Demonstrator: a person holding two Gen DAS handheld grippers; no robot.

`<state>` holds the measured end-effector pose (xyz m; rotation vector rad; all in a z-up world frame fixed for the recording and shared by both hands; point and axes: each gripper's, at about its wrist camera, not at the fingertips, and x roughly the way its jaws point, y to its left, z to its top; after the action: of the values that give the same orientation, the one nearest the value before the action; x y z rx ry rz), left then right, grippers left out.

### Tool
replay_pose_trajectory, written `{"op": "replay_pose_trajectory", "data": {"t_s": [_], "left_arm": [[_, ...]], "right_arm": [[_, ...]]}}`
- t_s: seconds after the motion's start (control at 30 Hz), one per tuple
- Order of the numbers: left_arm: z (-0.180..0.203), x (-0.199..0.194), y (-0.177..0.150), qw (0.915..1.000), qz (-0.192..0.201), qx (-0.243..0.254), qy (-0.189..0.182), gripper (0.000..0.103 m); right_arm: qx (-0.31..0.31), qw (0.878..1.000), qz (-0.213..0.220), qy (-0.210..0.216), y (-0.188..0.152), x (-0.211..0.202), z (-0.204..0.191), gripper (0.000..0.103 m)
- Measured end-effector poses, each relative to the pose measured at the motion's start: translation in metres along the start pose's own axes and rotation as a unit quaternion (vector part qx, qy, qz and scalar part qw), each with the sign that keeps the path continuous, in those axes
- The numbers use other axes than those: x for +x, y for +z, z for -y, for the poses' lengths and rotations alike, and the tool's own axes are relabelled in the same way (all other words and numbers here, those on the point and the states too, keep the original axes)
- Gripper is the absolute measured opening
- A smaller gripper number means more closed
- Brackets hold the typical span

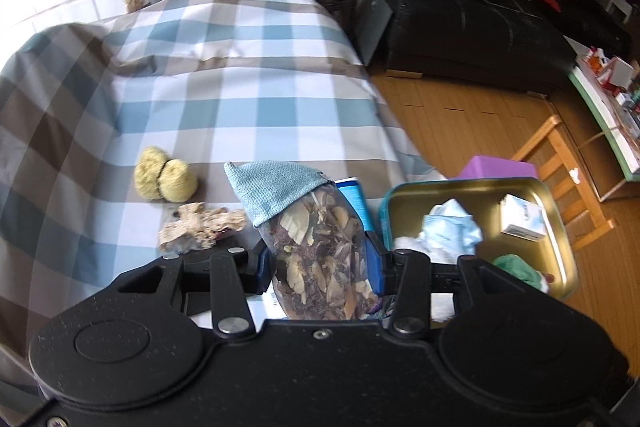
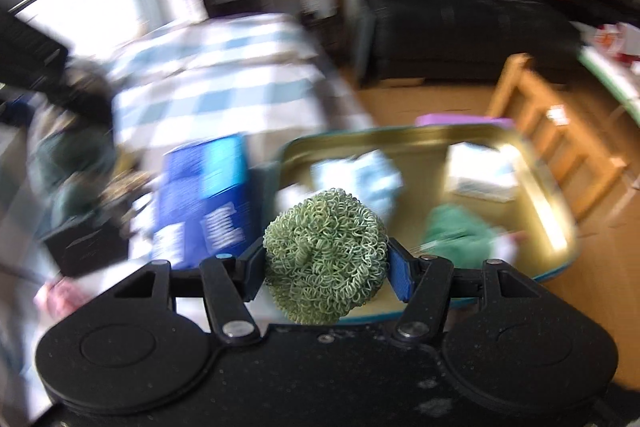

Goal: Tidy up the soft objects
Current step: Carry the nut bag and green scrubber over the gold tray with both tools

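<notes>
My left gripper (image 1: pixel 320 265) is shut on a clear potpourri sachet (image 1: pixel 320 251) with a blue woven top, held above the checked tablecloth (image 1: pixel 224 99). My right gripper (image 2: pixel 325 269) is shut on a green curly scrubber ball (image 2: pixel 326 255), held just before the gold tin tray (image 2: pixel 544 195). The tray (image 1: pixel 560 227) holds crumpled pale-blue cloth (image 1: pixel 452 231), a small white box (image 1: pixel 522 219) and a green soft item (image 1: pixel 516 267). A yellow sponge (image 1: pixel 165 179) and a beige rough sponge (image 1: pixel 200 229) lie on the cloth left of the sachet.
A blue box (image 2: pixel 208 199) lies left of the tray. A purple block (image 1: pixel 498 169) sits behind the tray. A wooden chair (image 1: pixel 560 175) stands on the wood floor to the right, a black sofa (image 1: pixel 472 27) beyond. The right wrist view is motion-blurred.
</notes>
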<state>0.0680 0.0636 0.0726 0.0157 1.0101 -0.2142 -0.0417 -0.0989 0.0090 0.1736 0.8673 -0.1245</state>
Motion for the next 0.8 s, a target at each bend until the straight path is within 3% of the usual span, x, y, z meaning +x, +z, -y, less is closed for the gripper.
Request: {"op": "replay_pose_trajectory", "data": {"t_s": [0.1,0.33,0.8], "left_arm": [[0.02,0.002,0.003,0.9998,0.0,0.016,-0.013,0.044],[0.064,0.012,0.007,0.9982,-0.002,0.048,-0.038,0.044],[0.127,0.052,0.006,0.9942,-0.035,0.077,-0.066,0.044]], "right_arm": [[0.04,0.999,0.008,-0.031,0.015,0.002,0.033,0.06],[0.121,0.991,0.008,-0.059,0.04,0.007,0.091,0.06],[0.157,0.979,0.015,-0.131,0.078,0.026,0.137,0.06]]}}
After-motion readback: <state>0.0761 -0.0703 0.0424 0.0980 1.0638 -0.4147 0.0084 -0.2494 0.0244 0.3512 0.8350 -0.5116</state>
